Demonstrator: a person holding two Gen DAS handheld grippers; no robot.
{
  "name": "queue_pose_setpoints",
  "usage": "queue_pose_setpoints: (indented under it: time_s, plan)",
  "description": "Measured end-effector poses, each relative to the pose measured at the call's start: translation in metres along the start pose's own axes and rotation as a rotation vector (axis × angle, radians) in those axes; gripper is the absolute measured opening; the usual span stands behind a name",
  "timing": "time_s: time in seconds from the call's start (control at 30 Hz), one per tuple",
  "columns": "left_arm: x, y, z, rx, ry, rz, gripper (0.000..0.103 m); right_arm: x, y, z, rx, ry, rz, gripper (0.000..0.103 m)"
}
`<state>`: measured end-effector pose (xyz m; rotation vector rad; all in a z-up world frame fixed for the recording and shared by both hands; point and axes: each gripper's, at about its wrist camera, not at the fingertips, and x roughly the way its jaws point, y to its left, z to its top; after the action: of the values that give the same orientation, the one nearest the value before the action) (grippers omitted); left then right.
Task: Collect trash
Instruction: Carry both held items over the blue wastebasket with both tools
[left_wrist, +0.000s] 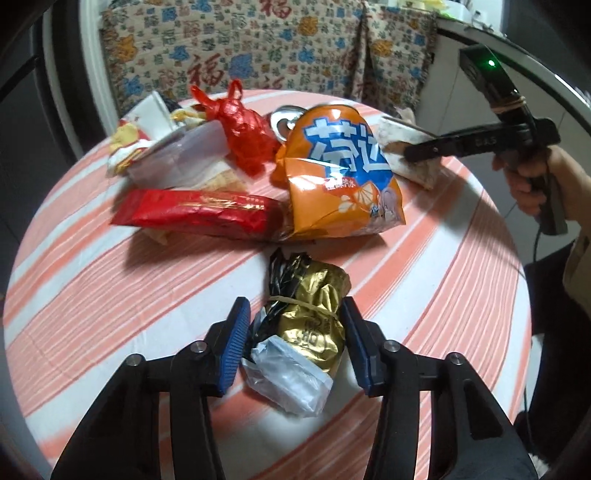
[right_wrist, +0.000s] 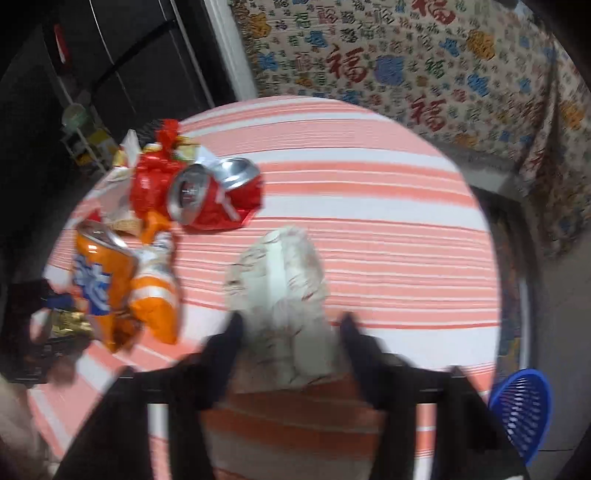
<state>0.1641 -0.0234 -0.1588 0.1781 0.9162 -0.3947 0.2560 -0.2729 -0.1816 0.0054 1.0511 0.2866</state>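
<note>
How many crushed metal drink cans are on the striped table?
2: a crushed red metal can beside the red plastic bag, and a crushed orange metal can nearer the table's left edge. The trash pile may hide more.

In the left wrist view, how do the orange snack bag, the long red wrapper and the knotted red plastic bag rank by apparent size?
Largest to smallest:
1. orange snack bag
2. long red wrapper, looking nearly as large
3. knotted red plastic bag, though it lies farther away
</note>
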Motion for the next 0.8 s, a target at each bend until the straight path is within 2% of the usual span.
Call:
queue_pose_setpoints:
  time_s: [0.13,0.3,0.43,0.63,0.8]
  plan:
    - [-0.014,0.007,-0.008,-0.116,-0.028,0.019,0.045,-0.015,0.006,-0.009,0.013,-0.008,-0.028,0.042]
    - [-0.034,0.010,-0.012,-0.215,-0.080,0.054,0.045,-0.036,0.009,-0.027,0.061,-0.048,-0.043,0.041]
    - [-0.046,0.012,-0.009,-0.290,-0.107,0.054,0.044,-0.046,0.013,-0.036,0.084,-0.067,-0.049,0.041]
    - [-0.059,-0.003,0.008,-0.308,-0.135,0.044,0.044,-0.067,0.019,-0.050,0.110,-0.104,-0.037,0.041]
    - [-0.064,-0.032,0.026,-0.286,-0.153,0.030,0.044,-0.088,0.019,-0.061,0.120,-0.132,-0.045,0.041]
